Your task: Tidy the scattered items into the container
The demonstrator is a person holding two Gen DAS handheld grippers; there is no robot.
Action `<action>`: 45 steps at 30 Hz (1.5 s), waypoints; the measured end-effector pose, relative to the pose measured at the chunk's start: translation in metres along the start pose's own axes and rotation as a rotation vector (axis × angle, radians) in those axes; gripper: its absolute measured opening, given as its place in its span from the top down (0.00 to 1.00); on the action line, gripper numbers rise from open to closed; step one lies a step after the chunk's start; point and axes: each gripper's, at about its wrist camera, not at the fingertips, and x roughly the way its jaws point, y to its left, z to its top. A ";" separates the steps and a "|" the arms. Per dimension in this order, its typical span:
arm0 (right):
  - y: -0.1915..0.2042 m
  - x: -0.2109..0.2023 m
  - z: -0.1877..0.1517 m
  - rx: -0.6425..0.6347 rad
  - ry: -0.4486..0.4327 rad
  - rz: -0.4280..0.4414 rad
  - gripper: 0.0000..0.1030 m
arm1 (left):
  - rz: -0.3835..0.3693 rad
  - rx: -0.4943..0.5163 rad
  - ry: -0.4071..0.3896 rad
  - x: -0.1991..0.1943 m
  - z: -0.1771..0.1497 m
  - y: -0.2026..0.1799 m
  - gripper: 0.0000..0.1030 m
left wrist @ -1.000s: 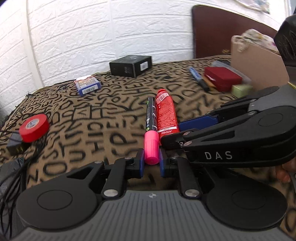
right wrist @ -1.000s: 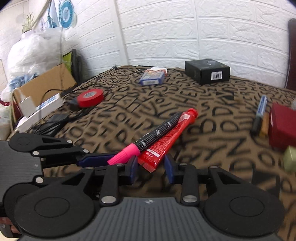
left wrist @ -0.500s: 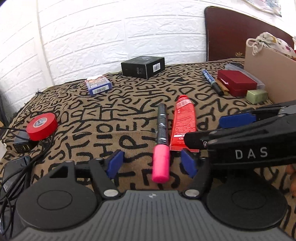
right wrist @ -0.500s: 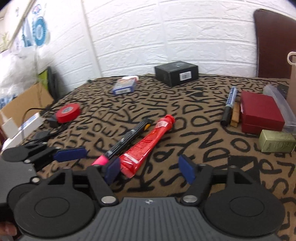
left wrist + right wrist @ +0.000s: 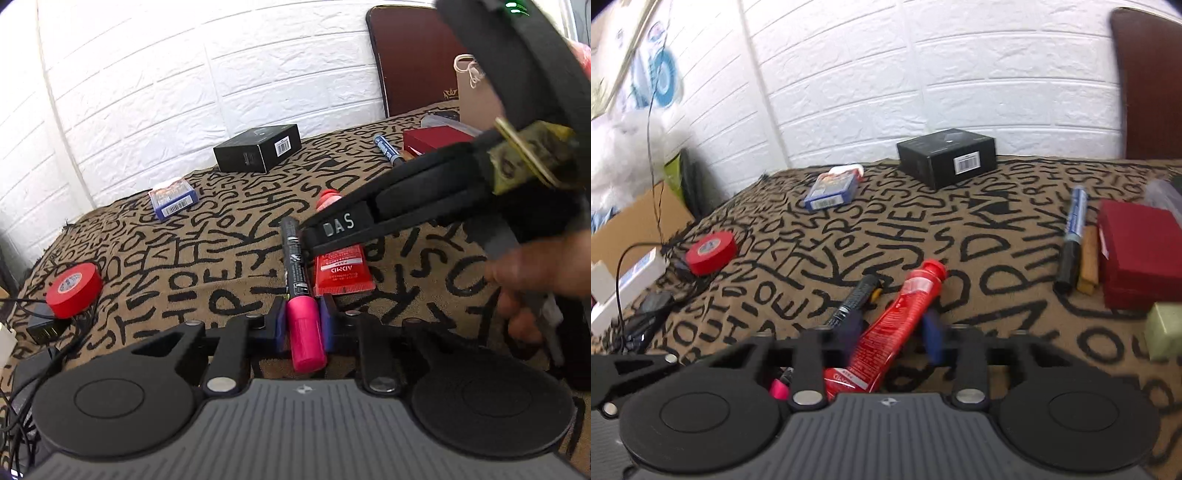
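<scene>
Two grabs at once — left gripper [image 5: 303, 325] fingers closing on the stiff marker's [image 5: 301, 295] pink cap, right gripper [image 5: 892, 332] fingers closing around the soft, squashy tube [image 5: 897, 321], both on the desk [image 5: 997, 258].

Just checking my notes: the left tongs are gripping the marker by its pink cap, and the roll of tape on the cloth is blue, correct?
Not quite. The roll of tape is red, as the left wrist view shows. The left tongs do grip the marker by its pink cap.

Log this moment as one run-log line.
left gripper: closing on pink marker | right gripper: closing around red tube | both on cloth
</scene>
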 end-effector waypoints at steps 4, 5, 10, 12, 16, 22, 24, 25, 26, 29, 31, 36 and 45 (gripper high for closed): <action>0.015 -0.010 0.004 -0.154 0.000 -0.001 0.86 | 0.016 -0.032 0.025 0.002 0.000 0.015 0.81; 0.019 -0.012 0.003 -0.187 -0.001 -0.007 0.86 | 0.030 -0.044 0.030 0.004 0.001 0.018 0.81; 0.026 0.008 0.002 -0.214 0.032 0.006 0.86 | 0.023 -0.062 0.037 0.014 0.006 0.022 0.81; 0.029 0.012 0.001 -0.223 0.029 0.004 0.86 | 0.040 -0.042 0.027 0.018 0.006 0.018 0.81; 0.029 0.004 0.002 -0.216 0.010 0.007 0.89 | 0.033 -0.081 0.002 0.015 0.005 0.026 0.81; 0.023 -0.021 0.007 -0.194 -0.036 0.005 0.91 | 0.010 -0.148 -0.071 -0.012 0.009 0.038 0.81; 0.023 -0.023 0.007 -0.195 -0.024 0.006 0.91 | 0.008 -0.119 -0.084 -0.019 0.013 0.037 0.81; 0.023 -0.023 0.007 -0.200 -0.018 0.003 0.91 | 0.015 -0.099 -0.077 -0.020 0.013 0.035 0.81; 0.024 -0.021 0.007 -0.205 -0.008 0.003 0.91 | 0.023 -0.077 -0.064 -0.019 0.013 0.033 0.81; 0.023 -0.013 0.007 -0.209 0.008 -0.024 0.91 | 0.041 -0.055 -0.007 -0.005 0.008 0.031 0.81; 0.020 -0.008 0.009 -0.193 0.022 -0.033 0.91 | 0.036 -0.065 0.032 0.004 0.004 0.032 0.81; 0.016 -0.004 0.013 -0.167 0.040 -0.027 0.91 | 0.037 -0.041 0.033 0.010 0.002 0.030 0.81; 0.006 0.007 0.012 -0.081 0.092 0.071 0.49 | 0.017 -0.006 0.039 0.014 0.005 0.031 0.81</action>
